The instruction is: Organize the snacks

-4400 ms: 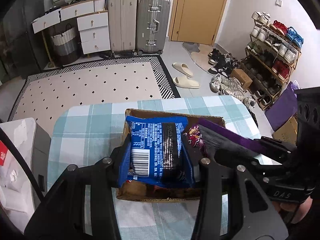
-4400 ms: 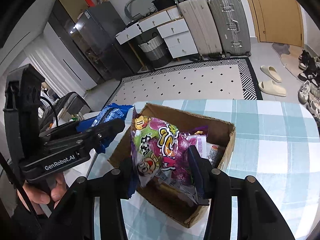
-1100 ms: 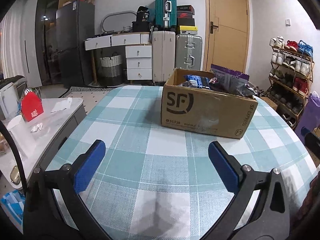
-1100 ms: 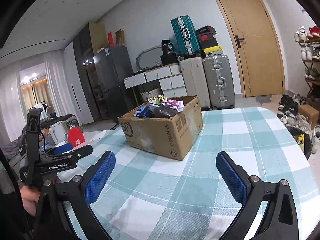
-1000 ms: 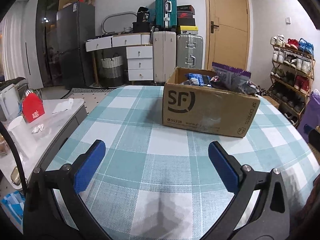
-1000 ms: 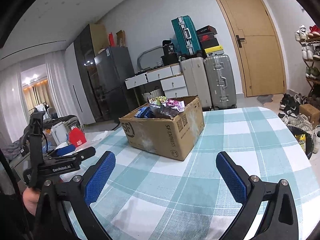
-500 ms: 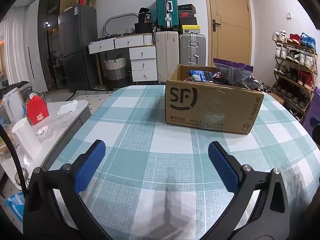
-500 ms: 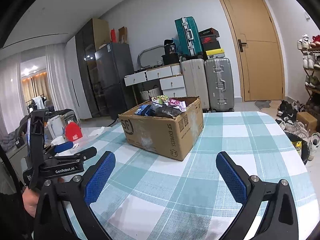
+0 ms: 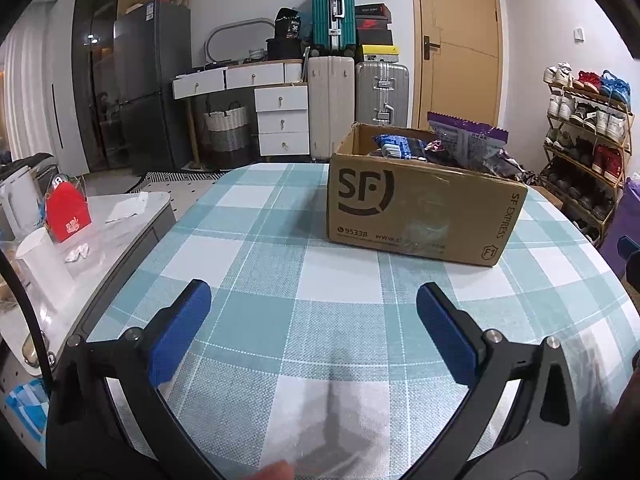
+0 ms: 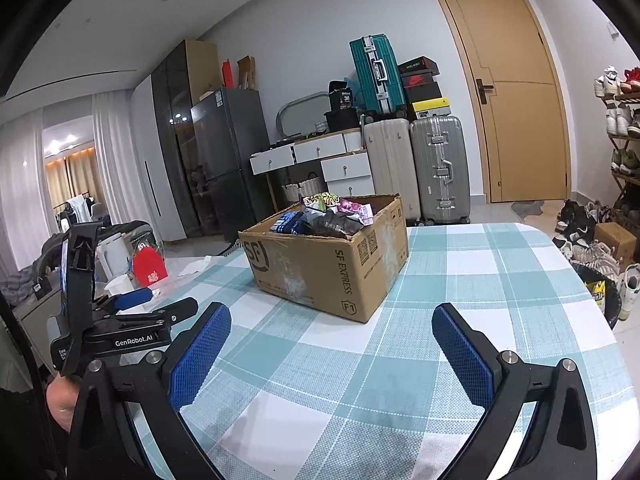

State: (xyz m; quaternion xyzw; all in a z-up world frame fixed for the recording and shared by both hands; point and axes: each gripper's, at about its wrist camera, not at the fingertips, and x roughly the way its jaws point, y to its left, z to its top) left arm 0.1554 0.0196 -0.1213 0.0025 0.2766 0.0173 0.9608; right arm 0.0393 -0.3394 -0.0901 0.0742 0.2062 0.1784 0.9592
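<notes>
Both claws wide open, empty: left gripper (image 9: 314, 326), right gripper (image 10: 331, 343). Snack packets (image 10: 326, 220) sit in SF Express box (image 9: 420, 210) at 1 o'clock. Looks finished; next, pull clear.

The SF Express cardboard box (image 9: 424, 208) hid the lower parts of the snack packets (image 10: 328, 220) behind its walls. The purple packet's (image 9: 466, 142) print was too small to read. The right gripper (image 9: 630, 256) was cut off at the left wrist view's edge.
</notes>
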